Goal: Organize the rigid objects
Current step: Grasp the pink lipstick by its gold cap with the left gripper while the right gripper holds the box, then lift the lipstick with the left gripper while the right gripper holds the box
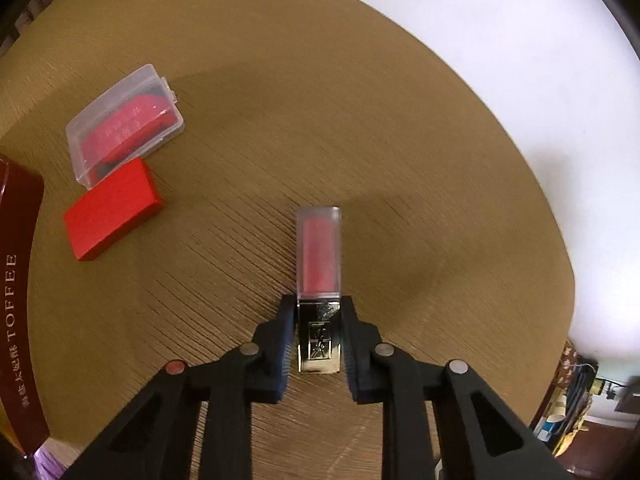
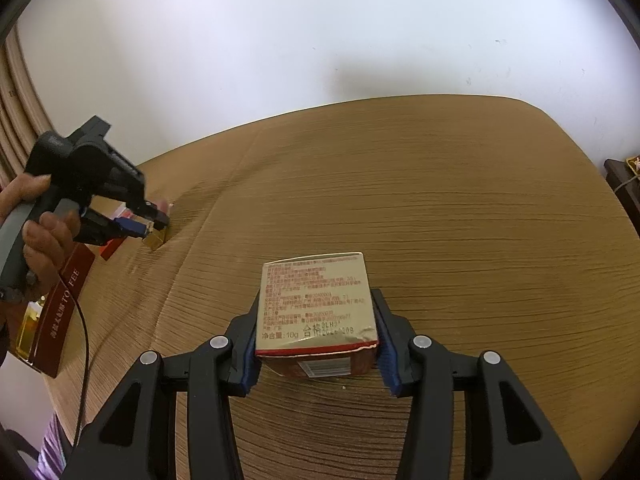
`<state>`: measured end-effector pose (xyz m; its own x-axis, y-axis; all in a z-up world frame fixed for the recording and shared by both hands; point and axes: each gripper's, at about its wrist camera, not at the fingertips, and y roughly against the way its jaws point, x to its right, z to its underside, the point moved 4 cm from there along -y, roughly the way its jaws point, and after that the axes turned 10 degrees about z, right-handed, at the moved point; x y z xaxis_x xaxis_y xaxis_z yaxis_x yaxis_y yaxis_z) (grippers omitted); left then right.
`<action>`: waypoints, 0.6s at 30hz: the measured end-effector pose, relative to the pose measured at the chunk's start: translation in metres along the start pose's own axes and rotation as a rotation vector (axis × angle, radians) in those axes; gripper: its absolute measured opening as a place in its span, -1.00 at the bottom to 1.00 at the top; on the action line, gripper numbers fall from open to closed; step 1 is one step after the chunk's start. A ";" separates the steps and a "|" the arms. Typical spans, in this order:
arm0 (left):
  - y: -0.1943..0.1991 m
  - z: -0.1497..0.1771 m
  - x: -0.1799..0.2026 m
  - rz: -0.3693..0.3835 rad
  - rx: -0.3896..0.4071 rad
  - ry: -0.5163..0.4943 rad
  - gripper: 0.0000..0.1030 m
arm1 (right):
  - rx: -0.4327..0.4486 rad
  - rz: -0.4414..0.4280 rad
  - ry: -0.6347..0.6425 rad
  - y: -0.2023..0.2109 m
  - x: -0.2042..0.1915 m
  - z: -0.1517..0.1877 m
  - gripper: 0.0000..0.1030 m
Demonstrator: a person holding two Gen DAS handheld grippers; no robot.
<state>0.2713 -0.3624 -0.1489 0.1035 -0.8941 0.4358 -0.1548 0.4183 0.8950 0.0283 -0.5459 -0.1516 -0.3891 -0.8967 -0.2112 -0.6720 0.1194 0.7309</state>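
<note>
My left gripper (image 1: 319,308) is shut on the gold base of a lipstick (image 1: 319,252) with a clear cap and red stick, held just above the brown table (image 1: 360,140). In the right wrist view the left gripper (image 2: 154,222) shows at far left with the gold lipstick base (image 2: 155,240) in it. My right gripper (image 2: 316,304) is shut on a small gold box (image 2: 316,304) with red print, held over the table's middle.
A red box (image 1: 114,210) and a clear plastic case with red contents (image 1: 124,120) lie at the table's left. A dark red toffee box (image 1: 16,300) stands at the left edge. A white wall (image 2: 320,40) lies beyond the table.
</note>
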 end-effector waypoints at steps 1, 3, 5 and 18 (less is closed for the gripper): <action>0.003 0.004 0.001 -0.002 0.008 -0.026 -0.60 | -0.002 0.002 0.000 -0.001 0.000 0.000 -0.12; 0.007 0.016 0.004 -0.005 0.020 -0.077 -0.60 | -0.007 0.010 0.002 -0.001 0.001 -0.001 -0.11; 0.019 0.034 0.007 0.033 0.035 -0.146 -0.60 | -0.012 0.016 0.003 -0.002 0.000 -0.001 -0.10; 0.178 0.123 -0.096 0.082 0.203 -0.339 -0.59 | -0.035 0.075 0.041 -0.007 -0.006 -0.006 -0.11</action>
<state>0.1134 -0.2217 -0.0433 -0.2420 -0.8752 0.4190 -0.3431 0.4811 0.8067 0.0390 -0.5434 -0.1514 -0.4108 -0.9026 -0.1284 -0.6193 0.1729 0.7658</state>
